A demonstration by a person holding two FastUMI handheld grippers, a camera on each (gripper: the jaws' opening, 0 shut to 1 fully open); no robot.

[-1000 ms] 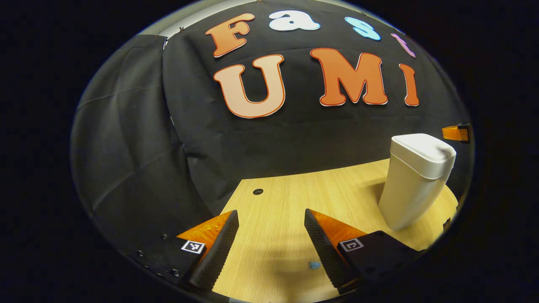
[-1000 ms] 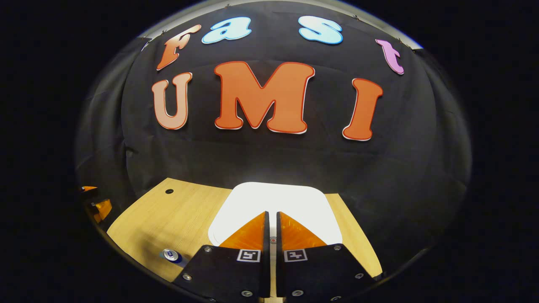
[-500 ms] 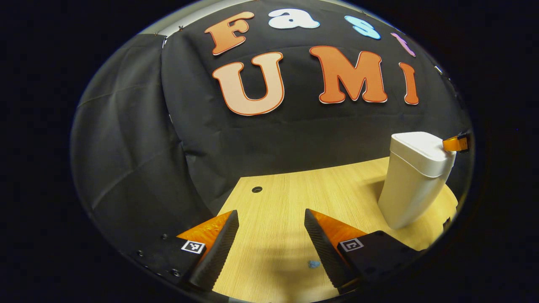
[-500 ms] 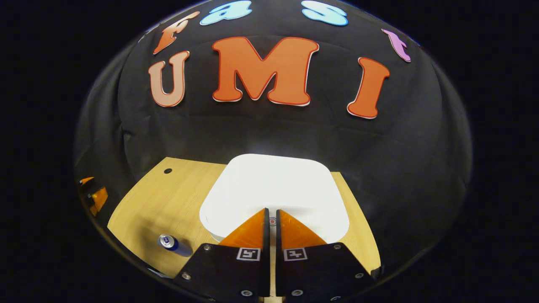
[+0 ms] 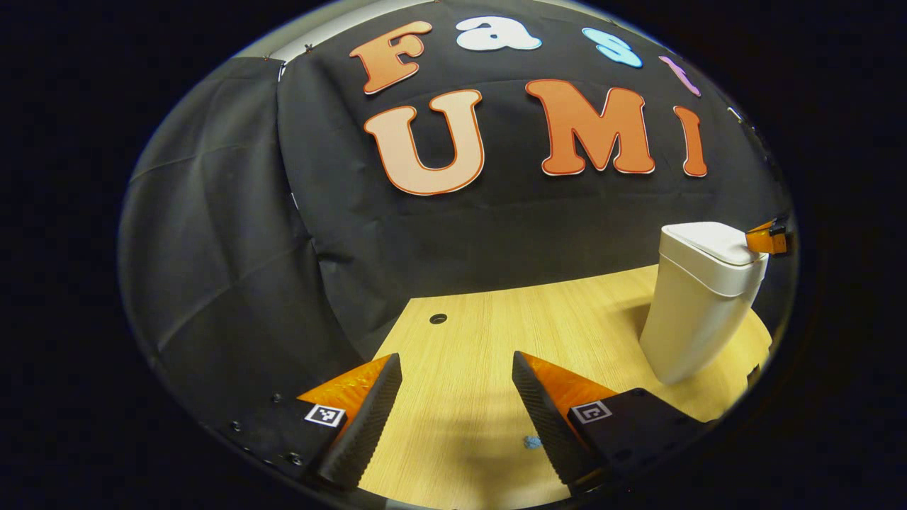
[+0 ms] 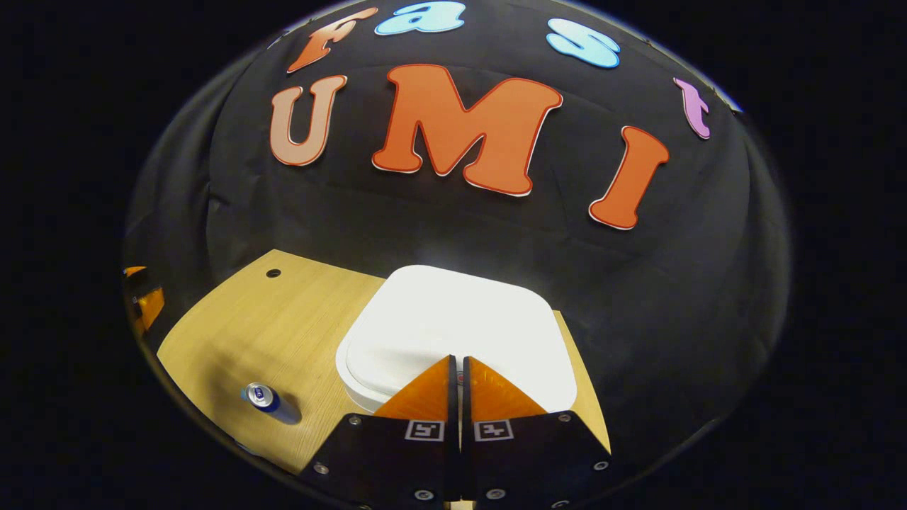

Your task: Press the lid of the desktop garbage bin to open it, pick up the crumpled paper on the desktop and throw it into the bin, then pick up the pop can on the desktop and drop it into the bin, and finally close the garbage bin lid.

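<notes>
The right gripper (image 6: 458,365), its fingers pressed together into one blunt tip, is bearing on the bin lid (image 6: 453,322) to pop it, while the left gripper (image 5: 453,411) is waiting over the desk (image 5: 482,340) with fingers spread, the can (image 6: 266,400) lying nearby

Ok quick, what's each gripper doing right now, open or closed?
Left gripper: jaws open, holding nothing.
Right gripper: jaws closed, empty, tips at the bin lid.

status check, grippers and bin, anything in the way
Right gripper shut, tips on the bin lid. Left gripper open, empty, over the table. Bin upright. Can standing on the table, nothing blocking.
</notes>
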